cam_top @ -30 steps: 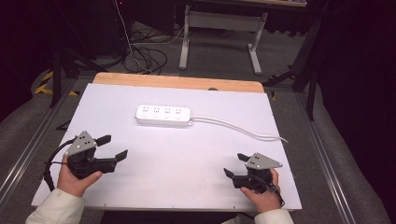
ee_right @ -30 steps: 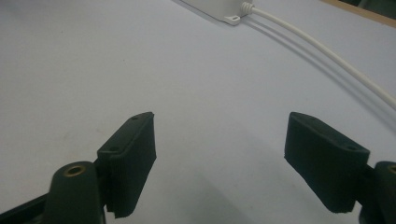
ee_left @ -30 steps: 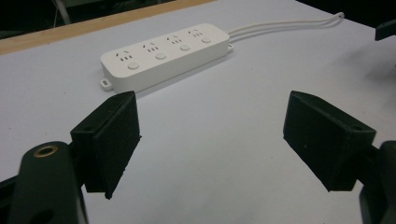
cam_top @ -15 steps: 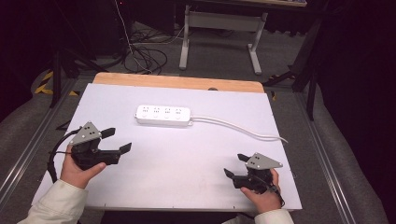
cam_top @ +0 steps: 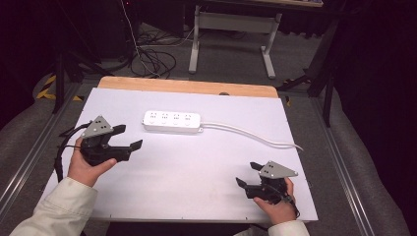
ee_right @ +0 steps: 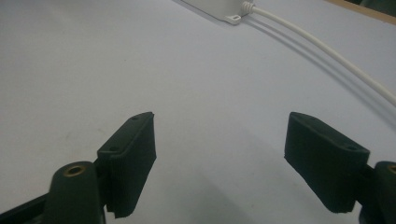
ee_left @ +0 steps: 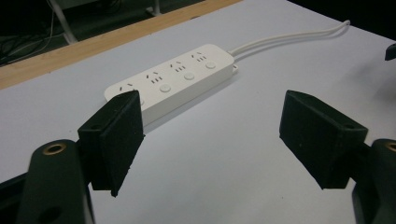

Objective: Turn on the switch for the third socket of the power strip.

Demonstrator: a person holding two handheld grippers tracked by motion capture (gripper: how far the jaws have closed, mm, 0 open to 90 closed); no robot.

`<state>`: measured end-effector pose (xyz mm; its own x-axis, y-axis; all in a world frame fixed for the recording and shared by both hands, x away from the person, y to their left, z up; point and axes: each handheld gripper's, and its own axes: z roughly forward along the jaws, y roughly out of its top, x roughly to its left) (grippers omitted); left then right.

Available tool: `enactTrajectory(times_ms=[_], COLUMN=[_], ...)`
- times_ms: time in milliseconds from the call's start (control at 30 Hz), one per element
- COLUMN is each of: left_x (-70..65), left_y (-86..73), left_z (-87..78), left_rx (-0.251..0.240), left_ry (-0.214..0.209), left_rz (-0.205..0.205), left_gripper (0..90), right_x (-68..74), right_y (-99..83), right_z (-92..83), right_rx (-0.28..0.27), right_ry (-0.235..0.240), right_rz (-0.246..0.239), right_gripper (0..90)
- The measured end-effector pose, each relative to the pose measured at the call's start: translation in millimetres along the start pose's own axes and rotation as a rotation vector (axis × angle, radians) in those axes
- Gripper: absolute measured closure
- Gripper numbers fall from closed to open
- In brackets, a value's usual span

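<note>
On table: left gripper advanced toward power strip, jaws wide, empty; right gripper idle, jaws wide; approach likely.

Bare white table lies open between both grippers; the power strip and its cord cross the far half.

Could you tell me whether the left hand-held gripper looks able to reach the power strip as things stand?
Probably yes. The left hand-held gripper is open and pointed toward the power strip, with bare white tabletop between them and nothing in the way.
</note>
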<state>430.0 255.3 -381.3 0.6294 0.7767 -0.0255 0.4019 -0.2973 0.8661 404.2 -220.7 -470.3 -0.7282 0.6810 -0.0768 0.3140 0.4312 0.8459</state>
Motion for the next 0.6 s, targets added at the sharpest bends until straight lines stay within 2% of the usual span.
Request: enactTrajectory(times_ms=[133, 233, 333, 600], left_x=[3.7, 4.3, 3.7, 6.6], left_y=[10.1, 14.5, 19.6, 31.6], left_z=[7.3, 10.7, 15.5, 30.1], left_rx=[0.017, 0.02, 0.032, 0.027], left_ry=[0.0, 0.008, 0.005, 0.006], left_rz=[0.0, 0.019, 0.02, -0.003], left_gripper=[27.3, 28.4, 28.6, 29.8], right_x=[-0.2, -0.6, -0.8, -1.2], right_y=[0.0, -0.2, -0.3, -0.5], right_z=[-0.2, -0.4, -0.7, -1.6], right_rx=[-0.001, 0.0, -0.003, -0.008], right_ry=[0.001, 0.003, 0.003, 0.004], right_rz=[0.003, 0.002, 0.003, 0.001], right_gripper=[25.0, 25.0, 25.1, 25.1])
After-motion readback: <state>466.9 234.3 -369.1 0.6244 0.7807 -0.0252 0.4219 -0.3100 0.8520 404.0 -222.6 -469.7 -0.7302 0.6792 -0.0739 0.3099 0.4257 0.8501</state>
